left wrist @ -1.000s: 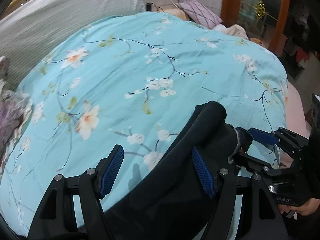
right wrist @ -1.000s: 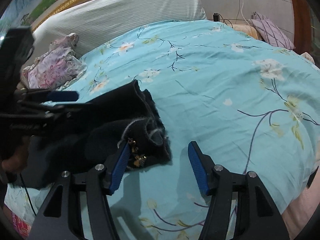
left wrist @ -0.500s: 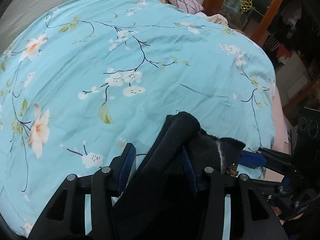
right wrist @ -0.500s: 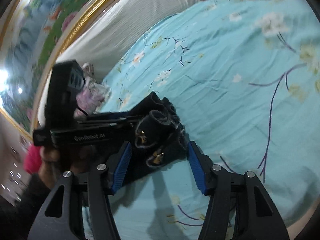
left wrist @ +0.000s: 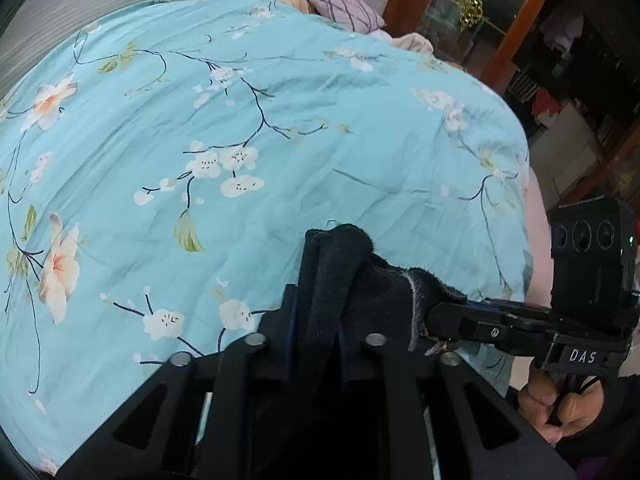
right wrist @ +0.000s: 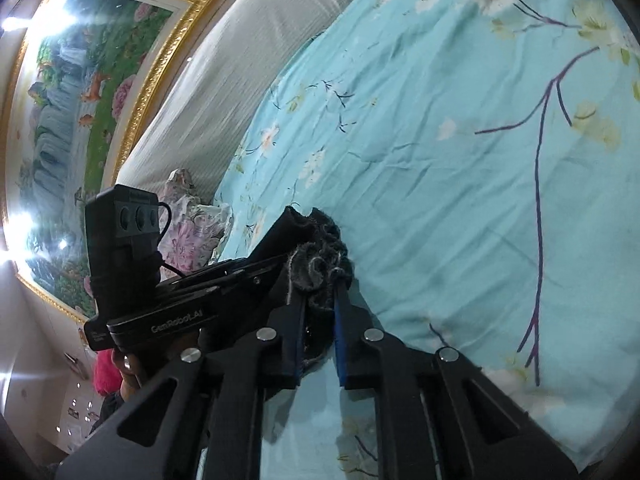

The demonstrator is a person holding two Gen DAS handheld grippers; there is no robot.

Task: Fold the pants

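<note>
The black pants lie bunched at the near edge of the turquoise floral bedcover. In the left wrist view my left gripper has its jaws closing, with a thick fold of the pants pinched between the blue pads. Just to its right, my right gripper clamps the fuzzy waistband edge. In the right wrist view the right gripper is tilted, its jaws closing on the pants, whose fabric fills the gap. The left gripper comes in from the left, and a hand holds its handle.
A white padded headboard and a gold-framed painting stand behind the bed. A floral garment heap lies near the headboard. A purple pillow and a wooden glass cabinet sit at the far side.
Both grippers went from wide open around the pants to closed on the fabric. The right gripper rolled, which tilted its view, and both sank toward the bed.
</note>
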